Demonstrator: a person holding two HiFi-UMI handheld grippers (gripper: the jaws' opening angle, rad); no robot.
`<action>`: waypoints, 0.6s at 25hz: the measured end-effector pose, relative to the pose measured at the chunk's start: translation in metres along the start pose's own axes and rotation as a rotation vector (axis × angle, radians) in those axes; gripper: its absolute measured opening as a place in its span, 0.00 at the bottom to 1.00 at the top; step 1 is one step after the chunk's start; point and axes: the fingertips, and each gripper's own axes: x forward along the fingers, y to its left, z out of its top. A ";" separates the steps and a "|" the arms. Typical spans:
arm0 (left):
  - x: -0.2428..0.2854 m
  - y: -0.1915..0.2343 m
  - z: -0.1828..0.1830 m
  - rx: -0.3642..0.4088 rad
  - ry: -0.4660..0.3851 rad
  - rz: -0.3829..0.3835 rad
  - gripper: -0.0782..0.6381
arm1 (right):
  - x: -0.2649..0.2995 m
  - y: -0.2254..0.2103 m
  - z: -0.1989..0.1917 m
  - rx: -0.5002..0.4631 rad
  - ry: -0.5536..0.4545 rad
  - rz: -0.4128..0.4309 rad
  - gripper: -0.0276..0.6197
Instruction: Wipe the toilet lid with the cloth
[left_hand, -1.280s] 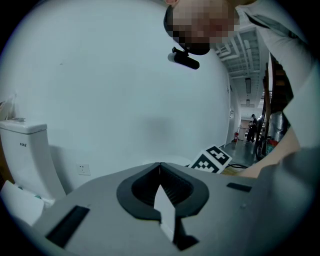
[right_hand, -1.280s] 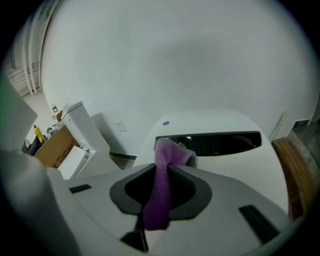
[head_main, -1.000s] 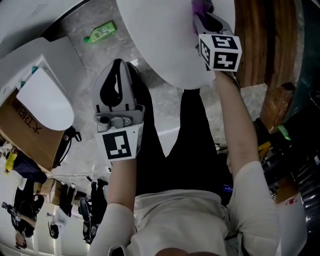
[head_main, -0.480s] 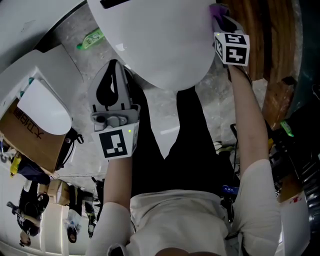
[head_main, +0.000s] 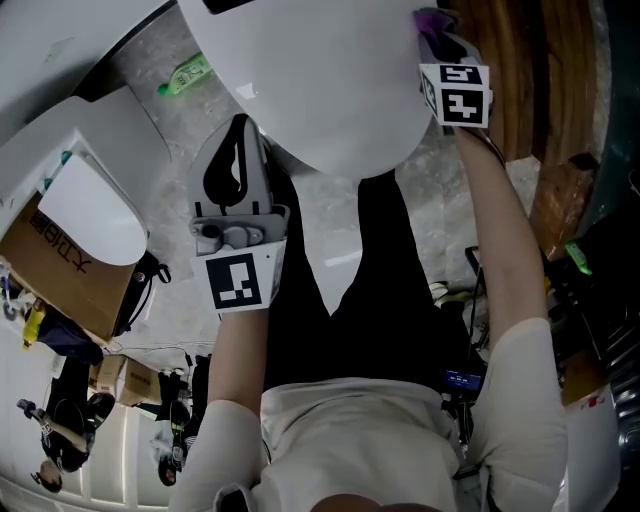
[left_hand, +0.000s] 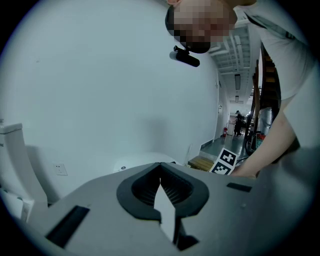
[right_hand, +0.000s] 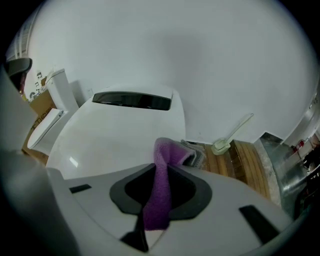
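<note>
The white toilet lid (head_main: 320, 80) fills the top of the head view, with a black strip (right_hand: 132, 100) near its hinge. My right gripper (head_main: 432, 30) is at the lid's right edge and is shut on a purple cloth (right_hand: 162, 185). The cloth's free end (head_main: 430, 20) folds over onto the lid (right_hand: 115, 135) just past the jaw tips. My left gripper (head_main: 238, 130) hangs in front of the lid's near edge, apart from it, jaws shut with nothing in them. In the left gripper view it (left_hand: 160, 167) faces a bare wall.
A green bottle (head_main: 185, 72) lies on the marble floor left of the lid. A second toilet (head_main: 85, 200) and a cardboard box (head_main: 55, 280) stand at the left. Wooden decking (right_hand: 245, 165) with a pale brush (right_hand: 230, 137) lies to the right. Dark equipment (head_main: 590, 300) crowds the right.
My right gripper has slid the cloth to the right, out to the lid's right edge. The left gripper has barely moved.
</note>
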 end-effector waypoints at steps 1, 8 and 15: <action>-0.002 0.001 0.000 0.001 -0.001 0.001 0.13 | -0.001 0.003 0.000 -0.005 0.006 0.007 0.17; -0.019 0.017 -0.005 -0.012 -0.004 0.016 0.13 | -0.005 0.040 0.003 0.037 0.021 0.048 0.17; -0.039 0.040 -0.009 -0.023 -0.009 0.037 0.13 | -0.007 0.097 0.014 0.090 0.015 0.069 0.17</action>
